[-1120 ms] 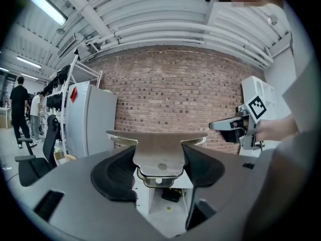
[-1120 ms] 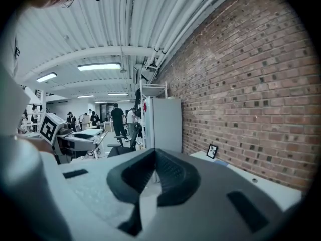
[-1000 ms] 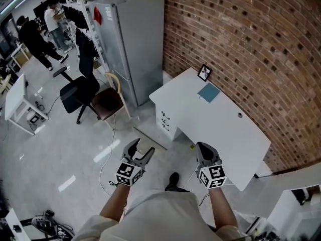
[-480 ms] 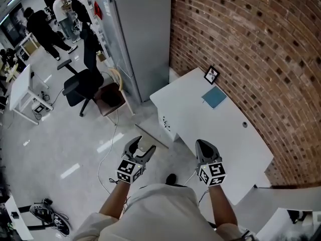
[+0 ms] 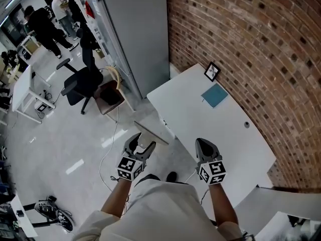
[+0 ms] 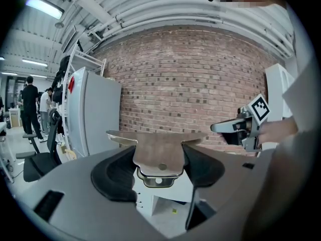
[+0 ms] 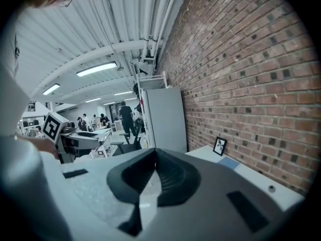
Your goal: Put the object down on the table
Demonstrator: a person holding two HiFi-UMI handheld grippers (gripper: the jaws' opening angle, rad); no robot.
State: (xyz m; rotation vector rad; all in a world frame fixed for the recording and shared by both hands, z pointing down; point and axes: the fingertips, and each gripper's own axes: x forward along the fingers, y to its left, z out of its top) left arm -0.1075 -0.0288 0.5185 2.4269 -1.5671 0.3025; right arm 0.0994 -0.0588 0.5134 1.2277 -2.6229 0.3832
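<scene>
My left gripper (image 5: 141, 144) is shut on a flat brown board with a metal clip (image 5: 151, 132), held level over the floor just off the near left corner of the white table (image 5: 200, 129). In the left gripper view the board (image 6: 159, 147) lies across both jaws of the left gripper (image 6: 158, 165), clip toward the camera. My right gripper (image 5: 205, 147) hovers over the table's near edge, shut with nothing in it; in the right gripper view the right gripper (image 7: 154, 165) has its pads pressed together.
On the table by the brick wall are a small picture frame (image 5: 212, 71) and a blue notebook (image 5: 214, 95). A tall grey cabinet (image 5: 133, 29) stands left of the table. A black office chair (image 5: 79, 84) and a brown chair (image 5: 111, 95) are further left. People stand far back left.
The whole view has shifted a little toward the table. Both grippers keep the same pose, and the board stays in the left one.
</scene>
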